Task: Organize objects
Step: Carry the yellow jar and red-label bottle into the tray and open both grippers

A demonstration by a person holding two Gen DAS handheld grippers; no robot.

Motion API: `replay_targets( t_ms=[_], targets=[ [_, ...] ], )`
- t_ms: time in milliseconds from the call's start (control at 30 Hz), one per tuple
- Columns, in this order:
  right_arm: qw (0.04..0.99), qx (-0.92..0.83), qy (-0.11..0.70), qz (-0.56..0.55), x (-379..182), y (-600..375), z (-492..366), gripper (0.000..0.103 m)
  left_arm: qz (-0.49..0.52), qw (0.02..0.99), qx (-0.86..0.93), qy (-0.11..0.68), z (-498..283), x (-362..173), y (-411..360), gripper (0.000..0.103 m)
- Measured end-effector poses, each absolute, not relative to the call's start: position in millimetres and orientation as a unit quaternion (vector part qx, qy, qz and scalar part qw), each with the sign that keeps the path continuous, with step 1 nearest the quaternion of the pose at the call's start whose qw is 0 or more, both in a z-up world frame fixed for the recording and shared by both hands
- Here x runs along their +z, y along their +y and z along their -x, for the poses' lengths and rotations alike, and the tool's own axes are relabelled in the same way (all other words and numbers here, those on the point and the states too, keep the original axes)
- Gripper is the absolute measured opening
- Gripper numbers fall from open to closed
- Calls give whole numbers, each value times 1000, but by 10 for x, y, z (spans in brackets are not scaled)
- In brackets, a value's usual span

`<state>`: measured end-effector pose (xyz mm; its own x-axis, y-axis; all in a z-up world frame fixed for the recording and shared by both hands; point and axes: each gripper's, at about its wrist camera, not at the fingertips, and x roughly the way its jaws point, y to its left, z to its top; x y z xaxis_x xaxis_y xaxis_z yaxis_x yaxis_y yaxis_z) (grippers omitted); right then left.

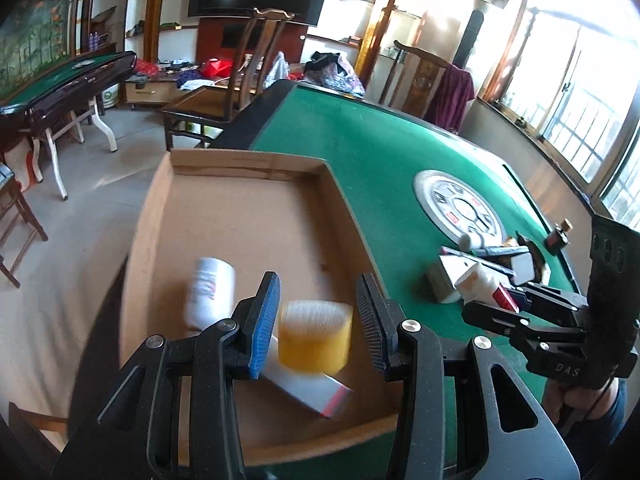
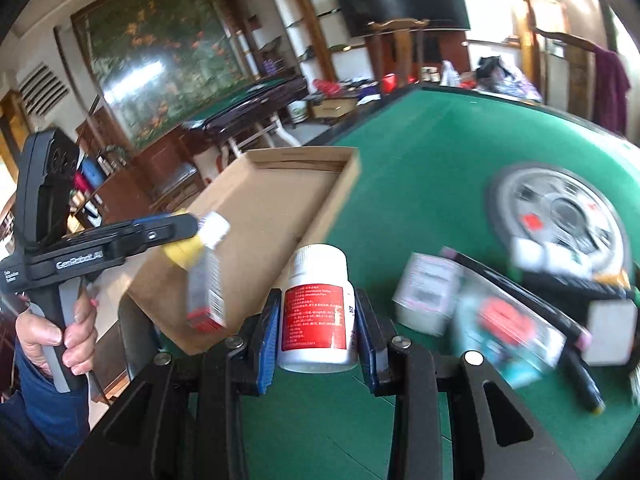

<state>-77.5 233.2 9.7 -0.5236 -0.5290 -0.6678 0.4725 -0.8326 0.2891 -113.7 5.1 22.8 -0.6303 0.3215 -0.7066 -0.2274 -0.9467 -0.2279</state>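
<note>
A shallow cardboard box (image 1: 248,208) lies on the green table; it also shows in the right wrist view (image 2: 280,200). Inside lie a white bottle (image 1: 210,292) and a white and red carton (image 1: 316,392). My left gripper (image 1: 316,320) is open over the box; a blurred yellow bottle (image 1: 316,336) with a white cap sits between its fingers without touching them. In the right wrist view the yellow bottle (image 2: 184,252) hangs just below that gripper. My right gripper (image 2: 316,328) is shut on a white pill bottle (image 2: 318,308) with a red label, above the table.
A pile of boxes, tubes and bottles (image 1: 492,272) lies on the green table (image 1: 380,140) right of the box, next to a round centre panel (image 1: 460,208). Wooden chairs (image 1: 224,92) and a second table (image 1: 64,80) stand beyond.
</note>
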Motion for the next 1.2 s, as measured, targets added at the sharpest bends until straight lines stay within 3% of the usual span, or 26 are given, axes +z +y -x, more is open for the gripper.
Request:
replay_targets(
  t_ms=[400,867,1200],
  targets=[
    [274,-848,-27,-453,52,1539,1583,34,452,127,880,-76,1841,53,-272,40],
    [260,-839,22,-478,-303,1268,1729,35,462,132,872,-89,1838,-116,-331,40],
    [287,-844,-44,-452,-160,1770,1408,35,457,137,874,-94,1656,-50,-243,40]
  ],
)
